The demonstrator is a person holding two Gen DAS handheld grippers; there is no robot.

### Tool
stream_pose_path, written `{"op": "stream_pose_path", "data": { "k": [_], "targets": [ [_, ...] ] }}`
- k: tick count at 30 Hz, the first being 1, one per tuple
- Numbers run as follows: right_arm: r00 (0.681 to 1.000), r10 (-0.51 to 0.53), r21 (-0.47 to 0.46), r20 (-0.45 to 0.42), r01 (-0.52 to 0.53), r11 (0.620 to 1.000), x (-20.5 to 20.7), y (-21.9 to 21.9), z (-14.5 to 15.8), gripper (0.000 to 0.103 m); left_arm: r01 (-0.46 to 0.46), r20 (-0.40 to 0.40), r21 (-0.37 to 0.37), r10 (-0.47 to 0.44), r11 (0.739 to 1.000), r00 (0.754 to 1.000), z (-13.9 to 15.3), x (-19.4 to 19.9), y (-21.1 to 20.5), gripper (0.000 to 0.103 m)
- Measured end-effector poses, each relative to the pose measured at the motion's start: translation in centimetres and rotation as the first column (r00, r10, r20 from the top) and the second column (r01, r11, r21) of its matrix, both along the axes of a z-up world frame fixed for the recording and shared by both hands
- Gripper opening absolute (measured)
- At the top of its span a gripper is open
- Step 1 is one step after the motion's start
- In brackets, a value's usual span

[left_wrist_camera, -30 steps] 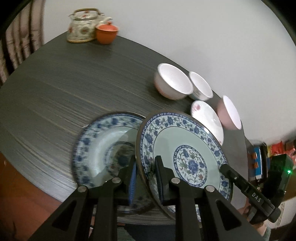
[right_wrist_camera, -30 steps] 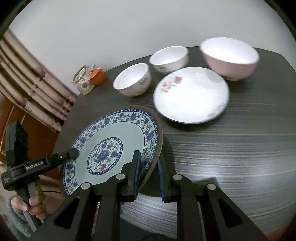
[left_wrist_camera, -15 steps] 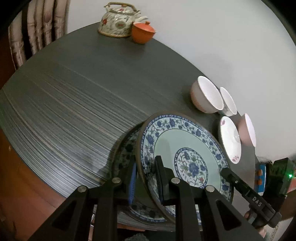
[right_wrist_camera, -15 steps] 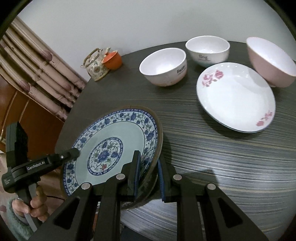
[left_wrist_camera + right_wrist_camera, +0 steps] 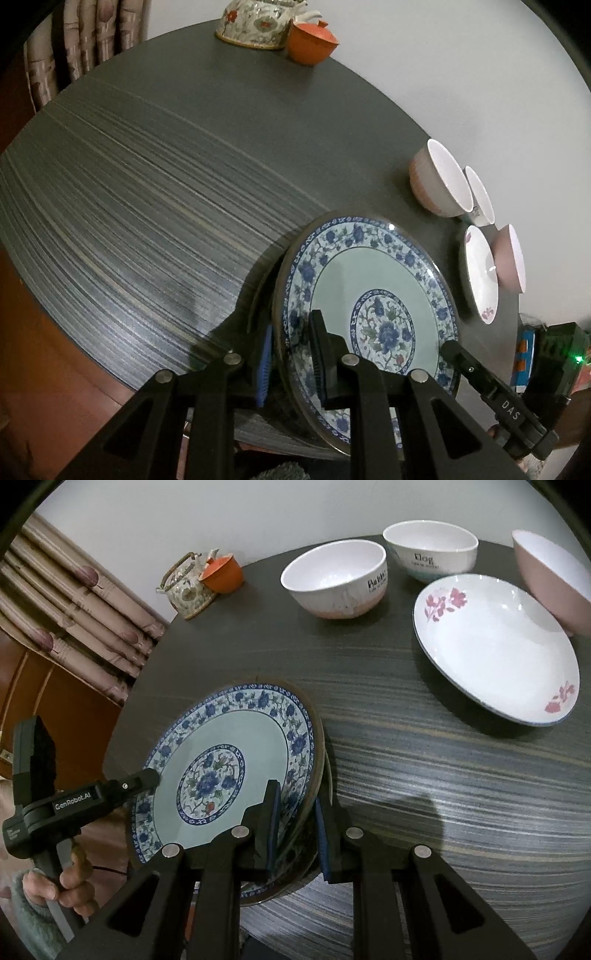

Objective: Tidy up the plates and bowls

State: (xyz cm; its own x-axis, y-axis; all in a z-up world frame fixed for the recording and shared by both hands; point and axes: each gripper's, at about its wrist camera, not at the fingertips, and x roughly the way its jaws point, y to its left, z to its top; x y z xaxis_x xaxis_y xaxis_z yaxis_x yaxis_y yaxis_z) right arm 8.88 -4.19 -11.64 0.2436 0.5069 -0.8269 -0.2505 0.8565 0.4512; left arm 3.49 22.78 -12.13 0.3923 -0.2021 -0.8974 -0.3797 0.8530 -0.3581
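Blue floral plate point(image 5: 369, 295) pinched at opposite rims by left gripper point(image 5: 290, 363) and right gripper point(image 5: 295, 825), jaws narrow on edge; held level over second plate point(image 5: 306, 871) at table point(image 5: 443, 775) edge, likely for stacking.

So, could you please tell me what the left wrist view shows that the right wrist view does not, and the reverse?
Only the left wrist view shows the right claw at the plate's far rim and a green light on its body.

Only the right wrist view shows the left claw, the hand holding it, and lettering on two white bowls.

Both show the blue floral plate clamped at opposite rims, the pink-flower dish, teapot and orange cup.
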Motion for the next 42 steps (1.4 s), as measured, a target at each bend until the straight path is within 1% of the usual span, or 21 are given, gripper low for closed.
{"op": "stream_pose_path", "data": {
  "k": [5,9,13,18,21,29,34,39,42],
  "targets": [
    [1.0,-0.003,-0.005,-0.03,0.003,1.0,0.0,0.2,-0.5,0.017,0.001,-0.009,0.004,-0.001,1.0,1.0,-0.3,0.0,-0.1,0.019],
    [0.999,0.004,-0.021,-0.037,-0.005,1.0,0.0,0.7,-0.5,0.018,0.005,-0.024,0.006,-0.005,1.0,1.0,-0.7,0.3,-0.5,0.02],
    [0.999,0.011,-0.037,-0.031,-0.012,0.999,-0.1,1.0,-0.6,0.019,0.006,-0.031,-0.003,-0.006,1.0,1.0,-1.0,0.5,-0.6,0.02],
    [1.0,0.023,-0.084,-0.005,-0.024,0.996,-0.5,1.6,-0.4,0.022,0.019,-0.037,-0.013,-0.019,1.0,0.999,-1.2,0.7,-0.5,0.02],
    [1.0,0.023,-0.099,-0.005,-0.023,0.995,-0.6,1.8,-0.4,0.023,0.022,-0.044,-0.021,-0.023,1.0,0.999,-1.3,0.8,-0.6,0.02],
    [0.999,0.011,-0.107,-0.039,-0.015,0.994,-0.7,2.0,-1.2,0.024,0.022,-0.063,-0.03,-0.024,0.999,0.998,-1.4,0.9,-0.4,0.02],
    [0.999,0.013,-0.12,-0.043,-0.018,0.993,-0.8,2.2,-1.4,0.025,0.01,-0.077,-0.054,-0.014,0.998,0.997,-1.4,0.9,-0.1,0.02],
    [0.999,0.008,-0.13,-0.042,-0.013,0.991,-0.9,2.4,-1.4,0.026,0.002,-0.091,-0.04,-0.006,0.999,0.996,-1.2,0.8,-0.1,0.021],
    [0.999,0.008,-0.13,-0.045,-0.014,0.991,-0.8,2.6,-1.5,0.026,0.003,-0.099,-0.038,-0.006,0.999,0.995,-1.1,0.9,-0.2,0.024]
  ]
}}
